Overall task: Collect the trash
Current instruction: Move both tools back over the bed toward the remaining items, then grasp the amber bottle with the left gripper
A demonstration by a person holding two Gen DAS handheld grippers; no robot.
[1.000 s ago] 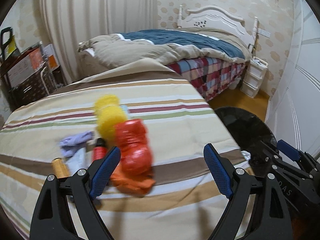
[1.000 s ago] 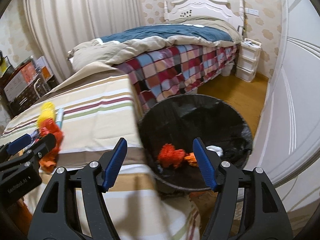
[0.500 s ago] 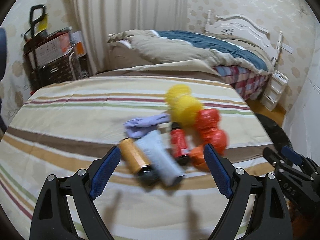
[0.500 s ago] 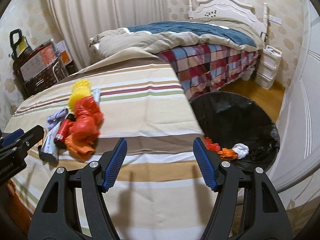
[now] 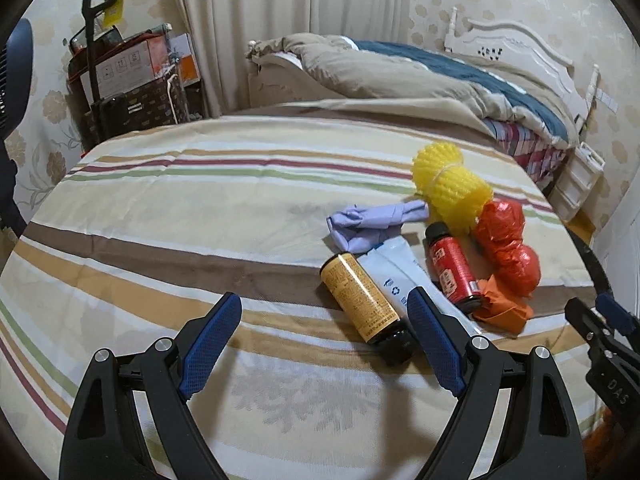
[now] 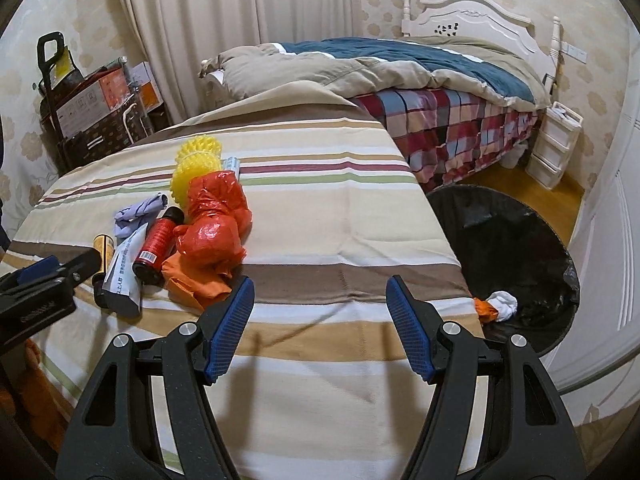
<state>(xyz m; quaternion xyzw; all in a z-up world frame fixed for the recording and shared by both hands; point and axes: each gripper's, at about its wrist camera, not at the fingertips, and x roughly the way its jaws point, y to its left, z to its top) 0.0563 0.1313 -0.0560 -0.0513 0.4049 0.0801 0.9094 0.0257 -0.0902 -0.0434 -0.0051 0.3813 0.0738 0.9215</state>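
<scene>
A pile of trash lies on the striped bedcover (image 5: 168, 216): a yellow-labelled bottle (image 5: 362, 298), a white tube (image 5: 404, 276), a red bottle (image 5: 452, 266), a purple glove (image 5: 368, 224), yellow foam netting (image 5: 450, 190), a red plastic bag (image 5: 506, 248) and orange paper (image 5: 500, 310). My left gripper (image 5: 324, 344) hovers open just short of the yellow-labelled bottle, nothing between its fingers. My right gripper (image 6: 320, 322) hangs open over bare cover, to the right of the red plastic bag (image 6: 216, 224). The black-lined bin (image 6: 508, 256) stands on the floor at the right.
In the bin lie orange and white scraps (image 6: 498, 306). A second bed (image 6: 400, 76) with a plaid skirt stands behind. A cart with boxes (image 5: 128, 80) is at the far left, white drawers (image 6: 554, 142) at the far right. The right gripper's tip (image 5: 608, 328) shows beside the pile.
Both grippers swung left, away from the bin and over the bedcover. The trash pile slid from left to right in the left wrist view; the bin moved to the right edge in the right wrist view.
</scene>
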